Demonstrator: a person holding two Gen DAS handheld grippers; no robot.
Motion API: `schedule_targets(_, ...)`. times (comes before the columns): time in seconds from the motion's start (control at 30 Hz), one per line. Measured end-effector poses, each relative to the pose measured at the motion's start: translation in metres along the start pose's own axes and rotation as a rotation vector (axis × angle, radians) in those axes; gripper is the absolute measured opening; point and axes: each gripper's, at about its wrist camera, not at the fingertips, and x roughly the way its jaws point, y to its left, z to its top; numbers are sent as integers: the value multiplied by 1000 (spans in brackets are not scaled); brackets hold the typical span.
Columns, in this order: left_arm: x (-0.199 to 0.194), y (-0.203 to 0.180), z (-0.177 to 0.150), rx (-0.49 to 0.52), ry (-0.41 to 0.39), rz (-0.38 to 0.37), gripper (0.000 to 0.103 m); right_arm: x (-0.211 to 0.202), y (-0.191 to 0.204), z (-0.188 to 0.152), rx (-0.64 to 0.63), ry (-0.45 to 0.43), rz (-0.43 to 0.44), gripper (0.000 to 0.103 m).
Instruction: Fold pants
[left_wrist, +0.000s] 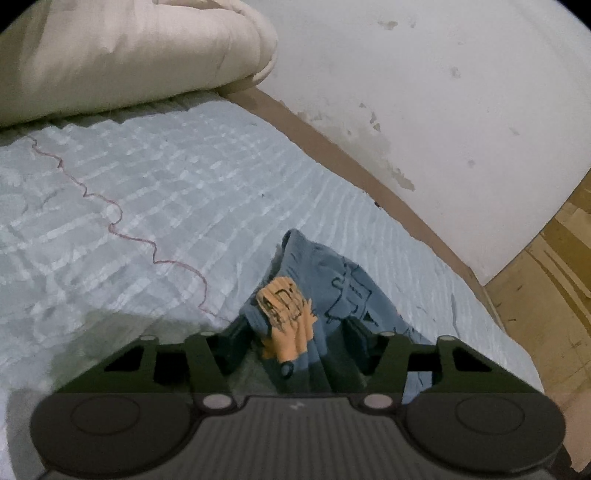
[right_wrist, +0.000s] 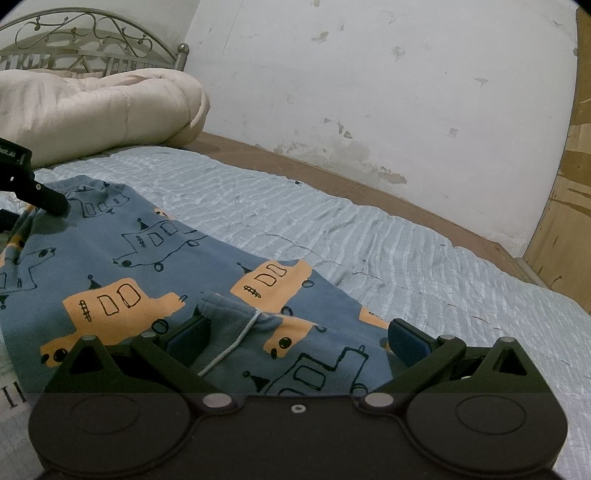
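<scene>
So you're working over the bed with its pale blue ribbed sheet, and the pants, blue with orange and outlined little cars, are lying spread across that sheet on the side away from the stained white wall. Your left gripper is sitting at the waistband end, jaws about half open with a bunched-up fold of the blue and orange fabric standing between them; the cloth is filling the gap, but I can't tell whether the pads are actually pinching it or just bracketing it. In the right wrist view that same gripper is poking in from the left edge, one dark finger resting on the waistband. Your right gripper is hovering at the opposite end of the pants, jaws spread wide, a folded-over flap with a light seam lying between them and nothing being squeezed. The cream comforter is rolled up at the head of the sheet, just in front of the metal headboard. A thin red thread is wandering across the sheet beside the pants.
</scene>
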Motion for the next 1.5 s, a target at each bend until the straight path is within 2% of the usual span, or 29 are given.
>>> schedule_targets(0.17,6,0,3,-11,2,24,47,0,0,0,0,0,0,102)
schedule_targets(0.23,6,0,2,-18,-6,44,31,0,0,0,0,0,0,102)
schedule_targets(0.4,0,-9,1,21,-38,49,18,0,0,0,0,0,0,102)
schedule_targets(0.63,-9,-29,5,96,-85,45,16,0,1,-1,-2,-1,-3,102)
schedule_targets(0.87,-31,-69,8,202,-152,-15,15,-3,1,0,-6,-19,-13,102)
schedule_targets(1.03,-51,-111,5,317,-192,-69,15,-35,-18,6,86,-141,6,102)
schedule_targets(1.13,-61,-137,1,373,-199,-103,15,-57,-36,5,140,-162,6,102)
schedule_targets(1.3,-72,-187,-17,486,-209,-153,15,-91,-59,-18,129,-162,-56,102)
schedule_targets(1.5,-78,-246,-54,645,-185,-220,15,-121,-85,-50,171,-189,-183,102)
